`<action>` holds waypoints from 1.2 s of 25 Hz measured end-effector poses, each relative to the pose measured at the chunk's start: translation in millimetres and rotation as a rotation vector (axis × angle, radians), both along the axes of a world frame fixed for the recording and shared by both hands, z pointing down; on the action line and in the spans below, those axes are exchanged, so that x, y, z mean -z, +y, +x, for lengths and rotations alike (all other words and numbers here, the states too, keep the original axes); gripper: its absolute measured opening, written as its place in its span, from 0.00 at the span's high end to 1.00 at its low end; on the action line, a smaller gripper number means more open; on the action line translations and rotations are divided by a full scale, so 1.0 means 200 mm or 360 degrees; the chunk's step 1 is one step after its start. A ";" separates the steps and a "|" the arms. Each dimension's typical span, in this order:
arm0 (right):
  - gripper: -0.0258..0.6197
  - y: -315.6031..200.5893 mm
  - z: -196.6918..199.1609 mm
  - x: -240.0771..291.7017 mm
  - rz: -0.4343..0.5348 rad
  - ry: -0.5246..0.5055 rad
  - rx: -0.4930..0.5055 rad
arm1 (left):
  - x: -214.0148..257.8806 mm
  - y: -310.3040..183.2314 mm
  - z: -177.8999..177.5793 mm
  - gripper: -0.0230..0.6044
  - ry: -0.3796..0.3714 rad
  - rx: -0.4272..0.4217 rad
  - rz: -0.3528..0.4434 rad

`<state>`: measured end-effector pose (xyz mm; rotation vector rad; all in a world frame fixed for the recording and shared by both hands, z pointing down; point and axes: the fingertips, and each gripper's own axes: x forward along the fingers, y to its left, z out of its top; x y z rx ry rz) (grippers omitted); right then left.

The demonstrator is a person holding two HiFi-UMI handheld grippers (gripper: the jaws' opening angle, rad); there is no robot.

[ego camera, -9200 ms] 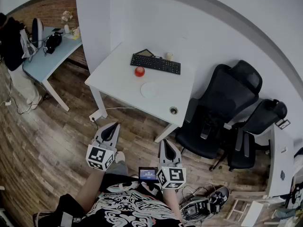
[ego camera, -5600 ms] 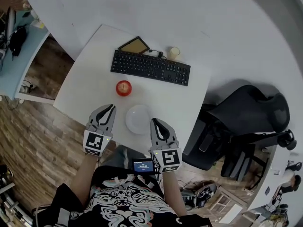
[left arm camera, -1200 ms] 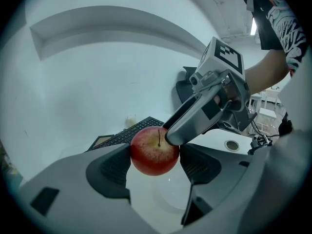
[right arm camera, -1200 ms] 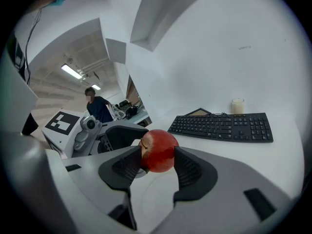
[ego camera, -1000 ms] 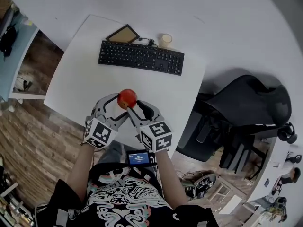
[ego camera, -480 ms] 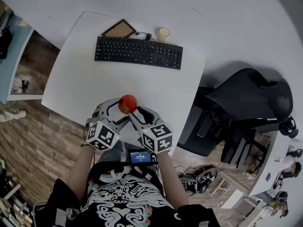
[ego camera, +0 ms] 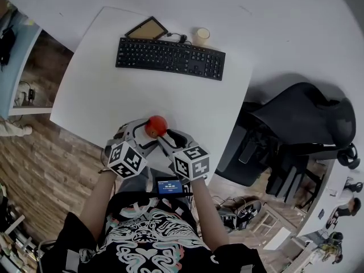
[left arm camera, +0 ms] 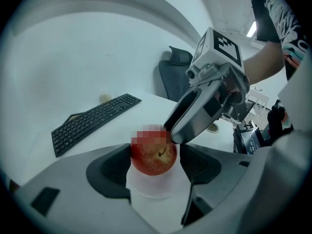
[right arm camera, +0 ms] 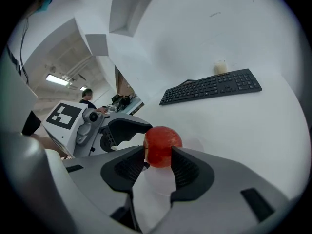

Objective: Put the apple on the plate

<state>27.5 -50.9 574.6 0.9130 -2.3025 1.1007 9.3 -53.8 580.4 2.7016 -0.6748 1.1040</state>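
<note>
Status – apple (ego camera: 156, 125) is off the desk (ego camera: 114, 67) and held from two sides, near the desk's 6 o'clock edge in the head view, at 6 o'clock from the keyboard (ego camera: 169, 57).

Right gripper (right arm camera: 158, 152): jaws wide but clamped on the apple, both pads pressing its flanks. Left gripper (left arm camera: 155, 150): same deal, apple sits between its pads and looks pinched on both sides, w/ one right-gripper jaw coming in from 1 o'clock onto the apple's top.

Plate (left arm camera: 153, 188): white disc directly under the apple in both gripper views, showing at 6 o'clock of the fruit between the jaws. In the head view it's covered by the grippers.

Our read: pick is done and the apple is lined up over the plate. Can't tell if the apple's base touches the plate or hangs just above it.

Left to do, we'd say – seat it on the plate, open both grips, back out w/o rolling the apple off.
</note>
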 end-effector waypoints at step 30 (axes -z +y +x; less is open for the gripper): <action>0.67 0.00 0.06 -0.06 -0.0177 -0.0209 -0.0110 | -0.05 0.02 0.06 0.44 0.0005 0.0082 -0.0148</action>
